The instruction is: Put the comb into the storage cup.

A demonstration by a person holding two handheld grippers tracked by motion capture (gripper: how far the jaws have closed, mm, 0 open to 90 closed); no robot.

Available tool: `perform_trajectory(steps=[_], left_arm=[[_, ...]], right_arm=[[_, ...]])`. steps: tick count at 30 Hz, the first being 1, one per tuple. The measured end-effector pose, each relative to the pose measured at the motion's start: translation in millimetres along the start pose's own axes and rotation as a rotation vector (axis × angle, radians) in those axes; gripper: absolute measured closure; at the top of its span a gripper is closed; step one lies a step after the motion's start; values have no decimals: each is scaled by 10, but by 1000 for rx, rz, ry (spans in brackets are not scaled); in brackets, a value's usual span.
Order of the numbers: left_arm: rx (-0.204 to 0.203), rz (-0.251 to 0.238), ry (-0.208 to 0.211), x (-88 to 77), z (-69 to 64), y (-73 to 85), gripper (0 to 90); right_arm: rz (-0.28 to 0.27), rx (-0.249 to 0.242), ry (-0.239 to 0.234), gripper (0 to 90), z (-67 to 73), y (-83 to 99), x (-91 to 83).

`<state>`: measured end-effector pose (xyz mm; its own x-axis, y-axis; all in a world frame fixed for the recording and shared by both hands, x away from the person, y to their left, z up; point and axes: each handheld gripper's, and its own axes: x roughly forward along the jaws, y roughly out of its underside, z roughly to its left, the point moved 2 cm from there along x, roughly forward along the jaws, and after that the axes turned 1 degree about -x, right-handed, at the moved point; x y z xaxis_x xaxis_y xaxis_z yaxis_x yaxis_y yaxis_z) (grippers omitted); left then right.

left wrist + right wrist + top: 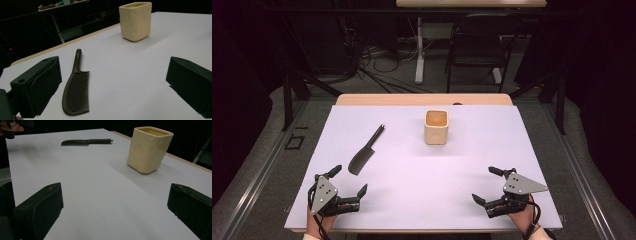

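a dark comb (366, 151) is lying flat on the white tabletop (422, 200), left of the middle, its thin handle pointing away toward the far edge and its toothed end pointing back toward the person. the left claw (350, 181) is hovering just beside that toothed end, at the near left of the tabletop, with its jaws spread wide and nothing between them. in the left gripper view the comb (76, 92) is sitting close to the left jaw, teeth facing right, not touching it.

a cream square cup (436, 126) is standing upright toward the far middle of the tabletop, well apart from the comb, its opening facing up. nothing is lying between the left claw and the comb, and the stretch of tabletop between comb and cup is bare.

the right claw (486, 185) is resting at the near right, jaws likewise spread wide and holding nothing, well apart from both the cup and the comb. in the right gripper view the cup (148, 150) is standing ahead and to the right, the comb (86, 142) lying farther off.

beyond the tabletop a black chair (477, 45), a white table leg (419, 50) and loose cables (377, 62) are sitting on the dark floor.
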<state>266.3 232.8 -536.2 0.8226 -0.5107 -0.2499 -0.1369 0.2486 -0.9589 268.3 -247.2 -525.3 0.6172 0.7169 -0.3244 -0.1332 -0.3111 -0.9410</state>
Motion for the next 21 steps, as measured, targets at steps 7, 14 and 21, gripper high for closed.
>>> perform_trajectory(steps=[7,14,21], left_arm=[[-6,6,-8,50,25,-18,1],[-16,26,-4,133,58,-50,1],[-32,60,-18,297,132,-79,1]], right_arm=[[3,2,0,0,-2,1,5],[5,4,1,0,-5,4,2],[-6,8,-1,0,-9,2,-13]])
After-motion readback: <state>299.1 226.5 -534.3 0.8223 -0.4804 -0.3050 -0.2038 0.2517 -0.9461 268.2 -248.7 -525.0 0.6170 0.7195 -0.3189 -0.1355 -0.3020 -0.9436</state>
